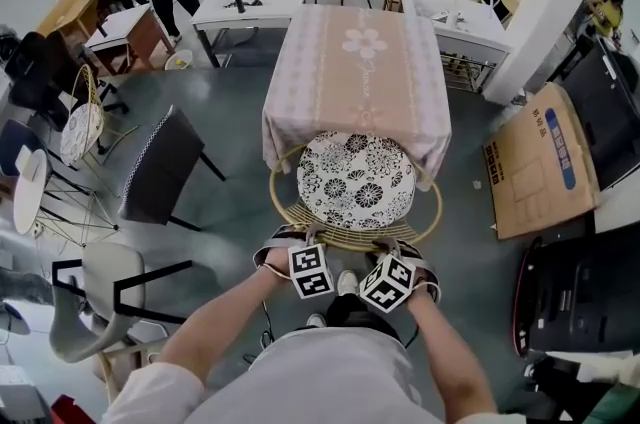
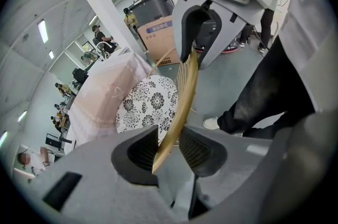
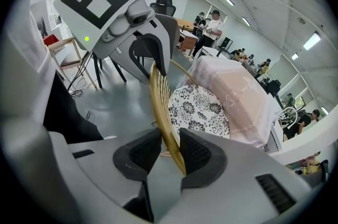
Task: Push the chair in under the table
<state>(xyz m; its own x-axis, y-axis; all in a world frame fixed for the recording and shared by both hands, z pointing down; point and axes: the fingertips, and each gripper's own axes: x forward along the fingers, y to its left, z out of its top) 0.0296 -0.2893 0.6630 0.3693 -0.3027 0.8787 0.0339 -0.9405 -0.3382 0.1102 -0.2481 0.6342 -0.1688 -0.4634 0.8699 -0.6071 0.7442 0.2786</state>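
Black chair (image 1: 160, 167) well off to the left, cardboard box (image 1: 540, 172) flat on the floor to the right, white desk (image 1: 250, 7) beyond the table (image 1: 355, 72). The rattan chair (image 1: 283, 204), round with a black-and-white floral cushion (image 1: 355, 180), has its seat front at the pink tablecloth's hanging edge. Left gripper (image 2: 168, 145) and right gripper (image 3: 170, 149) both clamp its curved back rim (image 1: 345, 240).
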